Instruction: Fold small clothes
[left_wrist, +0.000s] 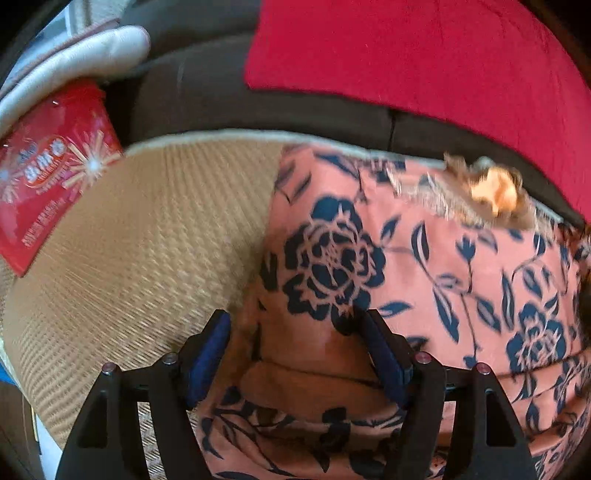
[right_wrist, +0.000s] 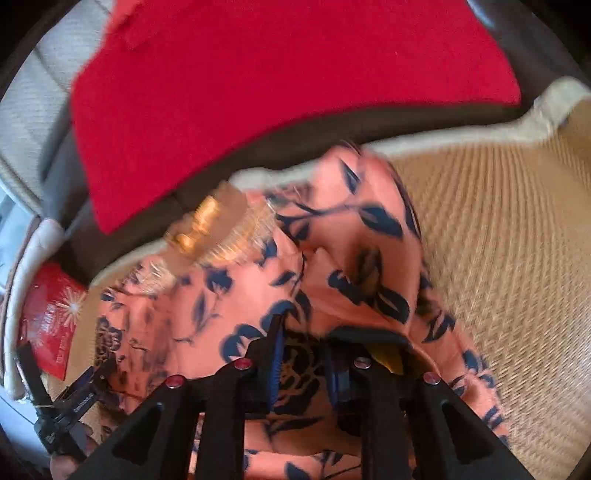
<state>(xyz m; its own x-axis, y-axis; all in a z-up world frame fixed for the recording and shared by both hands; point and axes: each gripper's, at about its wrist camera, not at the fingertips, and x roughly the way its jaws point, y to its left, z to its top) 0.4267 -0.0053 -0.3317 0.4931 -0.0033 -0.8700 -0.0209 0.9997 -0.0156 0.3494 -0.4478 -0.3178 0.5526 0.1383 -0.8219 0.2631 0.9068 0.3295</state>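
1. A salmon-pink garment (left_wrist: 424, 266) printed with dark blue flowers is seen lying on a woven straw mat (left_wrist: 147, 240), which is spread over a dark sofa (left_wrist: 192, 92).
2. The left gripper (left_wrist: 295, 332) is held with its blue-padded fingers (left_wrist: 207, 354) wide apart, and a fold of the garment is seen between them; nothing is pinched.
3. The right gripper (right_wrist: 303, 354) is seen with its fingers much closer together, and a bunched part of the garment (right_wrist: 332, 258) is caught between them. Whether the cloth is firmly clamped cannot be told through the blur.
4. In the right view the cloth is raised and gathered above the mat (right_wrist: 498, 258), with the left gripper (right_wrist: 70, 402) visible at the lower left.
5. A fringed trim with an orange-gold patch (left_wrist: 491, 192) is seen at the garment's far edge.
6. A red cushion (left_wrist: 424, 55) is seen resting on the sofa behind the garment, and a red packet (left_wrist: 48, 170) lies at the mat's left edge, beside a pale cushion (left_wrist: 74, 62).
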